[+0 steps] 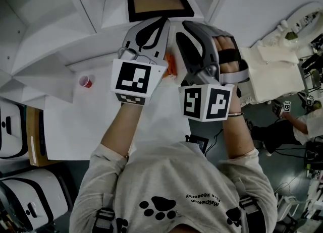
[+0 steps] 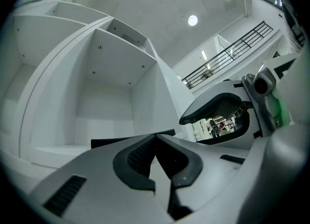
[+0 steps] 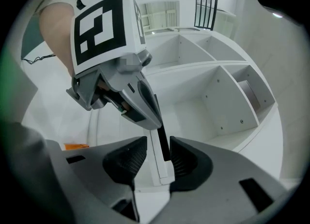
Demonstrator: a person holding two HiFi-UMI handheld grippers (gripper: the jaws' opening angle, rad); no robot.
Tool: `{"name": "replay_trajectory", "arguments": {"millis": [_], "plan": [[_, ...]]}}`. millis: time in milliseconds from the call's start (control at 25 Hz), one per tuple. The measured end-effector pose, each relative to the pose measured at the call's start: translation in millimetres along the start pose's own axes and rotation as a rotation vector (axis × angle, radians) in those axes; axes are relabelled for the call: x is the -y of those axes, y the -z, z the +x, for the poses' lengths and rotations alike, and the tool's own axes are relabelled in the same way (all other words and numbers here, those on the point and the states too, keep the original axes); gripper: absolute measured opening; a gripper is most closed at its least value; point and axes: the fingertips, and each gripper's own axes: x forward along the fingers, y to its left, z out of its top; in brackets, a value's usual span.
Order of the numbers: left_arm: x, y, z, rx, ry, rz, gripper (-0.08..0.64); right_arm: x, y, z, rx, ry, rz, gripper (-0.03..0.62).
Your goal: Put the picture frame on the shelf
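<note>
One picture frame, black-bordered, is at the mouth of a compartment in the white shelf; whether it already rests on the ledge I cannot tell. The right gripper has its fingers clenched on the frame's near edge, which shows edge-on between the pads. The left gripper has its fingers pressed together on nothing, tips at that same edge. Letting go early looks risky: a frame only partly on the ledge could tip back toward the counter, and an uneven shove from the left tips could skew it against a divider.
</note>
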Motion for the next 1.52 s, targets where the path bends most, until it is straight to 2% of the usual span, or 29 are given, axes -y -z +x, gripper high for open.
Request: {"name": "replay_trajectory", "arguments": {"millis": [240, 600, 680, 800, 960, 1280, 1520], "plan": [[1.5, -0.8, 0.7, 0.0, 0.005, -0.008, 0.02, 0.7, -2.3, -5.1, 0.005, 0.011, 0.023, 0.14], [9.6, -6.9, -16.4, -0.004, 0.011, -0.001, 0.02, 0.8, -10.9, -15.0, 0.04, 0.06, 0.165, 0.14], [9.7, -8.6, -23.0, 0.0, 0.006, 0.0, 0.02, 1.4, -13.5, -17.4, 0.054, 0.074, 0.212, 0.137], [10.9, -10.2, -34.5, 0.006, 0.0, 0.002, 0.02, 3.3, -18.3, -23.3, 0.074, 0.108, 0.279, 0.085], [11.9, -12.1, -52.0, 0.002, -0.018, -0.001, 0.02, 3.4, -24.2, -33.3, 0.095, 0.13, 0.375, 0.052], [23.2, -13.1, -81.6, -0.007, -0.036, -0.012, 0.02, 3.2, -31.0, -54.1, 0.189, 0.124, 0.634, 0.032], [36.1, -10.5, -102.0, -0.006, -0.05, -0.012, 0.02, 6.2, -35.8, -75.4, 0.272, 0.164, 0.831, 0.032]]}}
